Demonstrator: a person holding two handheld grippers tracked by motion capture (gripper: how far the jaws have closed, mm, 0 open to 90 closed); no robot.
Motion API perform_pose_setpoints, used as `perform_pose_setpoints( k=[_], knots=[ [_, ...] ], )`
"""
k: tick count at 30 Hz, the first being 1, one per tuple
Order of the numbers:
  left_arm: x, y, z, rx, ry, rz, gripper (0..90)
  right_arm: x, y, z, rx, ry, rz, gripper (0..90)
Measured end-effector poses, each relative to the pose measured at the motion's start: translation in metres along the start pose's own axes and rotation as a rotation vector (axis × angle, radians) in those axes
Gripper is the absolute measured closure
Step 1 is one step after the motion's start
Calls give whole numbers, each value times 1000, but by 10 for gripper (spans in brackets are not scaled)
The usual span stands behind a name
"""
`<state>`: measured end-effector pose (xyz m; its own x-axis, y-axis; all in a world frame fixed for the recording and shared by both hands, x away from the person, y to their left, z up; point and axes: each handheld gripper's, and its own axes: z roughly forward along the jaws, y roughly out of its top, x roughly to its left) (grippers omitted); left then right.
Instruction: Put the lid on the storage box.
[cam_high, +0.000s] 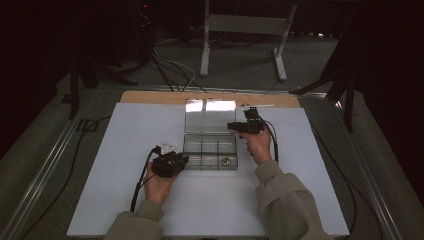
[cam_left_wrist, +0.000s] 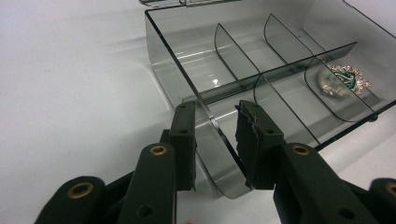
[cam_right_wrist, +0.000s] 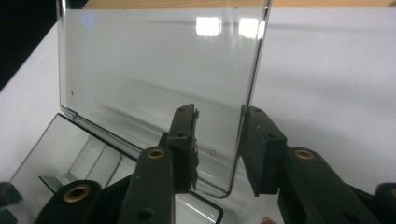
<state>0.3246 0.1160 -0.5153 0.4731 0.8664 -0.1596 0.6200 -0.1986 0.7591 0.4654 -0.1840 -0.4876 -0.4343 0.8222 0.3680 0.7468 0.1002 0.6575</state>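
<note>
The clear plastic box (cam_high: 210, 151), divided into compartments, sits open, lid (cam_high: 210, 116) raised. The left gripper (cam_left_wrist: 215, 140) clamps its near-left corner; the right gripper (cam_right_wrist: 219, 149) straddles the lid's edge, jaws slightly apart.

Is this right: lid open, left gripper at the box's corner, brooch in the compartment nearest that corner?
Not quite. The left gripper view shows the brooch in a compartment at the far end of the box from the left gripper. The lid is open.

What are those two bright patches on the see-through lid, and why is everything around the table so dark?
High view: lamp glare on the clear plastic lid; surroundings unlit. Right gripper view: same two reflections. Left gripper view: even light, green jewelled brooch sharp.
</note>
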Motion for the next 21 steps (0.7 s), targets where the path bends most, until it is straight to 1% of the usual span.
perform_pose_setpoints(
  k=[1, 2, 3, 5, 8, 9, 14, 21],
  knots=[
    [0, 0, 0, 0, 0, 0, 694, 0, 0, 0, 0, 0, 0, 681],
    [0, 0, 0, -1, 1, -1, 694, 1, 0, -1, -2, -6, -14, 686],
    [0, 0, 0, -1, 1, -3, 694, 3, 0, -3, -7, -18, -49, 691],
    [0, 0, 0, -1, 2, -3, 694, 5, -1, -4, -9, -30, -84, 697],
    [0, 0, 0, -2, 2, -3, 695, 6, -1, -5, -11, -32, -98, 698],
    [0, 0, 0, -2, 3, -3, 695, 8, -2, -6, -15, -43, -125, 700],
    [0, 0, 0, -3, 2, -4, 696, 10, -4, -8, -17, -60, -173, 700],
    [0, 0, 0, -3, 4, -4, 696, 14, -6, -10, -27, -78, -221, 701]
  ],
)
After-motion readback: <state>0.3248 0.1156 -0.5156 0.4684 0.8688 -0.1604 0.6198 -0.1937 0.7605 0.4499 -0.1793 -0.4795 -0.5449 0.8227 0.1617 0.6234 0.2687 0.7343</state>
